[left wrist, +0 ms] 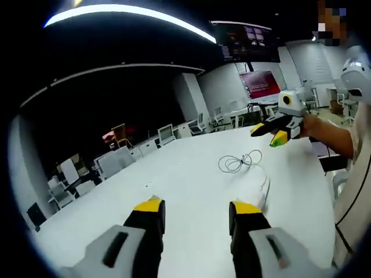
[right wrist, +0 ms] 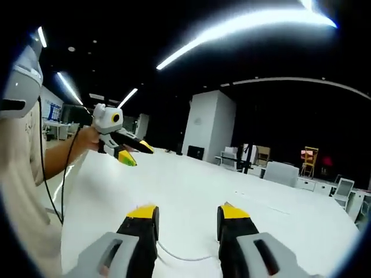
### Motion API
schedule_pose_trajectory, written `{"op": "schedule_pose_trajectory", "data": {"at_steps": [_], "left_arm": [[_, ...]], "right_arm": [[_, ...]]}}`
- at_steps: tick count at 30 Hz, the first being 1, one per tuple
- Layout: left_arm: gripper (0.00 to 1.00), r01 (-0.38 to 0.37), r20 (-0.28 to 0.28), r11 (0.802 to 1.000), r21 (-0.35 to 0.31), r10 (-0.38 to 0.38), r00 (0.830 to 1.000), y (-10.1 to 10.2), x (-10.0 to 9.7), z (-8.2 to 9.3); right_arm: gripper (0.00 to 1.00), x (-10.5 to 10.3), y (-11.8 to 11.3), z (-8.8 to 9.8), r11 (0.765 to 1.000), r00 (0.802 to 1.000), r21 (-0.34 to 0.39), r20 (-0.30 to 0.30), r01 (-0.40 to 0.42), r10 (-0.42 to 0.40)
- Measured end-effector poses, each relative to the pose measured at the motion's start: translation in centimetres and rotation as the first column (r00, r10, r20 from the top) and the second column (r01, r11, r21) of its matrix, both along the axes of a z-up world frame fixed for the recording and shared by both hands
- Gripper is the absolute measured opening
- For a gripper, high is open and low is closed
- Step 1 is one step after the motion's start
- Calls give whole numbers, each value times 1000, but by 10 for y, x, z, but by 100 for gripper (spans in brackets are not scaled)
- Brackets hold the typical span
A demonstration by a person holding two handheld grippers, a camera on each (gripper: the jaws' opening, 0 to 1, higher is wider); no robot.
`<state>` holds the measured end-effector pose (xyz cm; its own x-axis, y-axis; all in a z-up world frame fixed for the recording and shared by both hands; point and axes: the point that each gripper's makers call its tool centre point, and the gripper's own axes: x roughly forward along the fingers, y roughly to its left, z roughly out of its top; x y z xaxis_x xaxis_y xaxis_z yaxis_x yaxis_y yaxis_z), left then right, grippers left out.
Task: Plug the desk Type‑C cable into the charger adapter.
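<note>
A thin white cable (left wrist: pixel 239 161) lies in a loose coil on the white table (left wrist: pixel 191 168), ahead and right of my left gripper (left wrist: pixel 197 207). Its tail runs toward a pale lump (left wrist: pixel 256 188) near the right jaw, too washed out to identify. The left gripper's yellow-tipped jaws stand apart with nothing between them. My right gripper (left wrist: pixel 268 135) hovers beyond the coil, held by a hand, its jaws spread. In the right gripper view, the right gripper (right wrist: pixel 188 214) is open over the table (right wrist: pixel 191 185), a strand of cable (right wrist: pixel 174 255) below it. The left gripper (right wrist: pixel 138 155) hangs at the far left.
Beyond the table's far edge stand white chairs and desks (left wrist: pixel 116 159), and a screen with a red picture (left wrist: pixel 259 84) hangs on the back wall. A white pillar (right wrist: pixel 208 124) rises behind the table. The person's arm (right wrist: pixel 58 153) and body border the left side.
</note>
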<state>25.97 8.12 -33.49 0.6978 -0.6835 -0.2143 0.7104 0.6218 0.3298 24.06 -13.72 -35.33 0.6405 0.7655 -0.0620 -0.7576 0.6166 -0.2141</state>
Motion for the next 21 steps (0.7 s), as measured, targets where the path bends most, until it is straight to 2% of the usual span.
{"op": "schedule_pose_trajectory", "data": {"at_steps": [5,10,13,17,21], "left_arm": [[45,-18,10,1000,-10,18,1000,8,-8,0],[47,24,-4,1000,-1,-24,1000,8,-21,-11],[47,29,-13,999,-18,-30,999,9,-25,-14],[47,-8,-10,999,-41,8,1000,17,-26,-14],[47,-48,-13,996,-69,47,999,25,-27,-20]], "right_arm": [[46,-2,-13,1,999,999,2,-4,44,-44],[47,-8,-30,-3,997,997,31,-14,73,-73],[47,-11,-37,-8,996,997,39,-26,75,-74],[48,-14,-51,-19,993,993,29,-50,113,-111],[49,-17,-67,-21,982,982,48,-52,183,-180]]}}
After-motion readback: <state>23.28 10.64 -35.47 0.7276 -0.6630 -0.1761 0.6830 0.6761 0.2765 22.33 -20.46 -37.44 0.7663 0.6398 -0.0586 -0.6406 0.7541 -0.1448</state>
